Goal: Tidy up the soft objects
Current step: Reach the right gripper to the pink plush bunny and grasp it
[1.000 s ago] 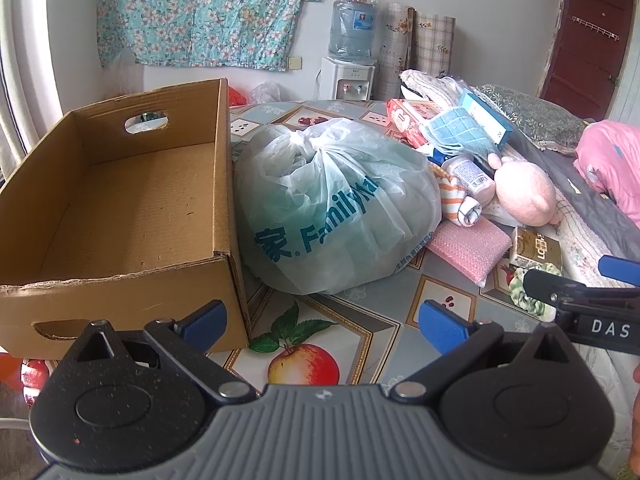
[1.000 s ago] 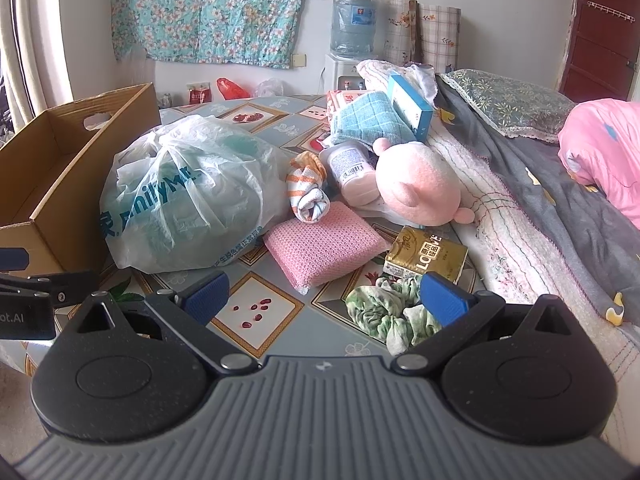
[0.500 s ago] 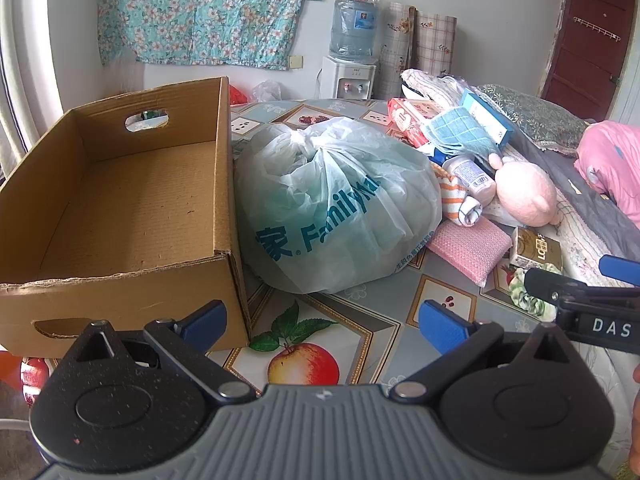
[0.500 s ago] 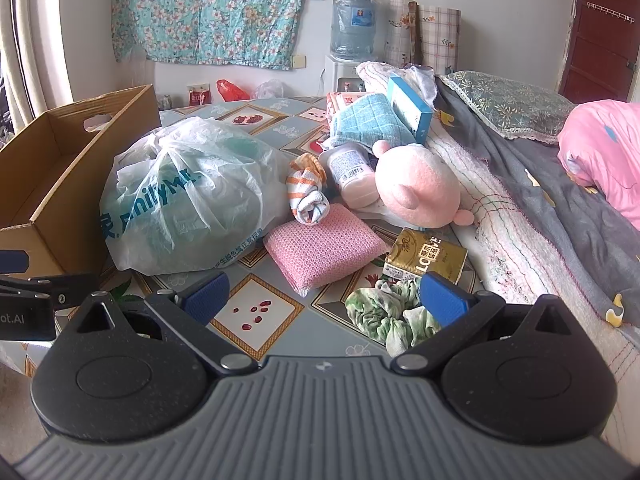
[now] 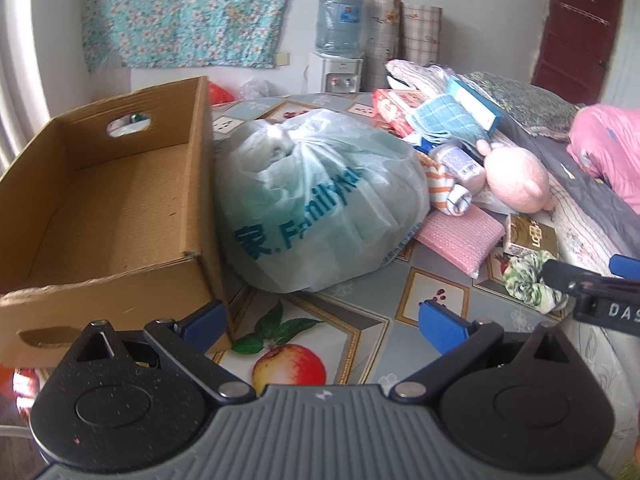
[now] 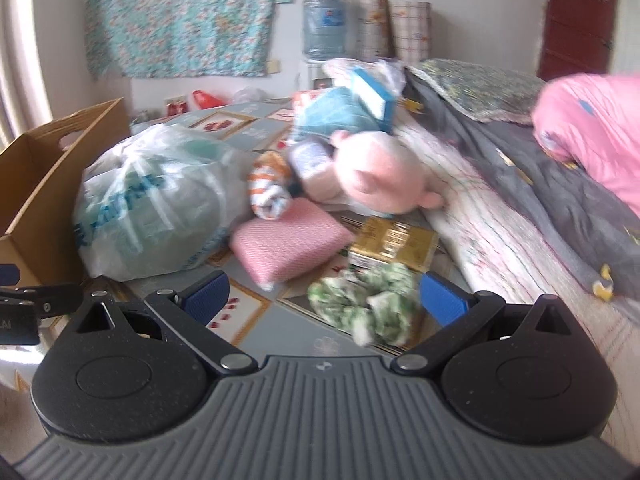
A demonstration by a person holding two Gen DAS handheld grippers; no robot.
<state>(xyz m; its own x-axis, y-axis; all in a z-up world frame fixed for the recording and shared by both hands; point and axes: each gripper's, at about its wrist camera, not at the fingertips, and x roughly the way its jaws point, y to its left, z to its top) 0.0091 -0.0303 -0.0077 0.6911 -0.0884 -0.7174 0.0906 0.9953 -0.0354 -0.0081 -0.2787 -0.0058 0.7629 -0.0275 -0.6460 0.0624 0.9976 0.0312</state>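
Worktop (image 5: 344, 316) crowded, sorting not begun. Cardboard box (image 5: 116, 216) empty at your left. Knotted plastic bag (image 5: 320, 208) touching box wall. Pink plush (image 6: 376, 178) behind, at bed edge. Pink sponge (image 6: 290, 238) beside bag. Green scrunchie (image 6: 366, 304) nearest, right before your right gripper (image 6: 325, 294), jaws apart, nothing held. Left gripper (image 5: 322, 322) likewise apart, idle by box. Likely step: reach for scrunchie. Next: lower, centre, close gently, carry to box.
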